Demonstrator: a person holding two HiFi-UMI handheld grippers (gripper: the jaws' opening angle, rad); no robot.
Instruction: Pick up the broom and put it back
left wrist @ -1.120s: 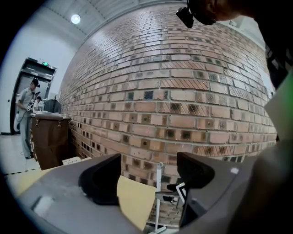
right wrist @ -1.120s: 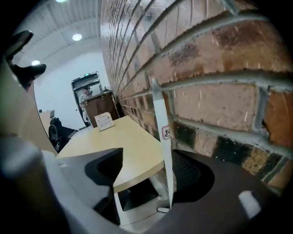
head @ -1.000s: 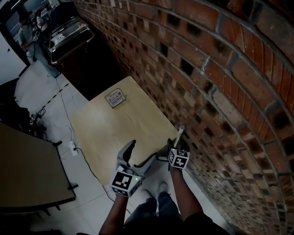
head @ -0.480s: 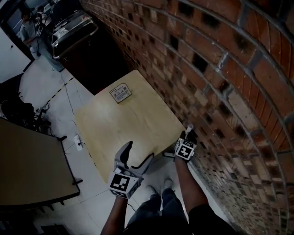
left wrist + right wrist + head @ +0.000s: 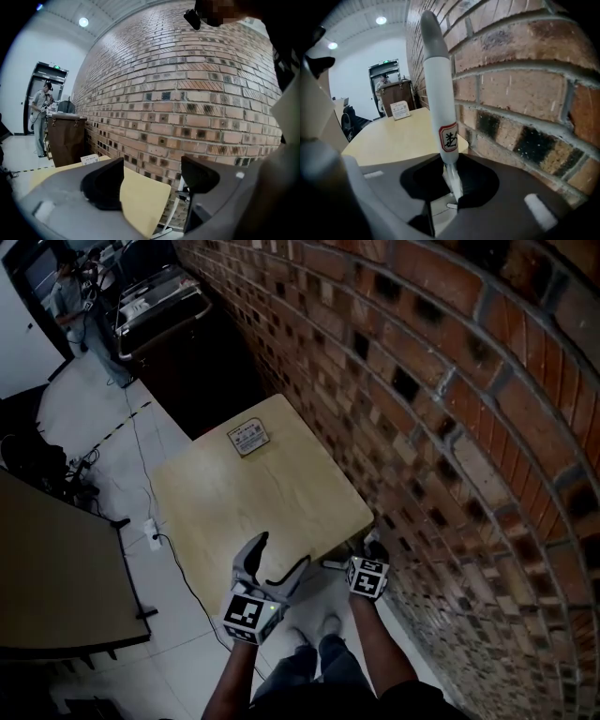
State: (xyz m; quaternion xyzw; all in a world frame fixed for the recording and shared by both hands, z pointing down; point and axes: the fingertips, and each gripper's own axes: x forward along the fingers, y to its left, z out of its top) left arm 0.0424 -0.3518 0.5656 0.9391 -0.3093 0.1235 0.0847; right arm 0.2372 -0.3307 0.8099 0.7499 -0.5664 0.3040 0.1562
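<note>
The broom's white handle [image 5: 440, 103], with a grey tip and a red-framed label, stands upright against the brick wall [image 5: 520, 93] in the right gripper view. My right gripper [image 5: 451, 180] is closing its jaws on the handle's lower part, and the pads press on it. In the head view the right gripper [image 5: 372, 547] sits between the table corner and the brick wall [image 5: 450, 427], with the handle mostly hidden. My left gripper [image 5: 281, 554] hovers at the table's near edge, open and with nothing in it [image 5: 152, 176].
A pale wooden table [image 5: 253, 512] stands against the wall with a small printed card [image 5: 248, 439] at its far end. A dark cabinet [image 5: 187, 343] is beyond it, a person [image 5: 80, 296] stands at the back, and a dark desk [image 5: 47, 587] is on the left.
The right gripper swung toward the wall, then came back and dropped slightly. The white handle end seen above it earlier is now nearly hidden. The left gripper barely moved.
</note>
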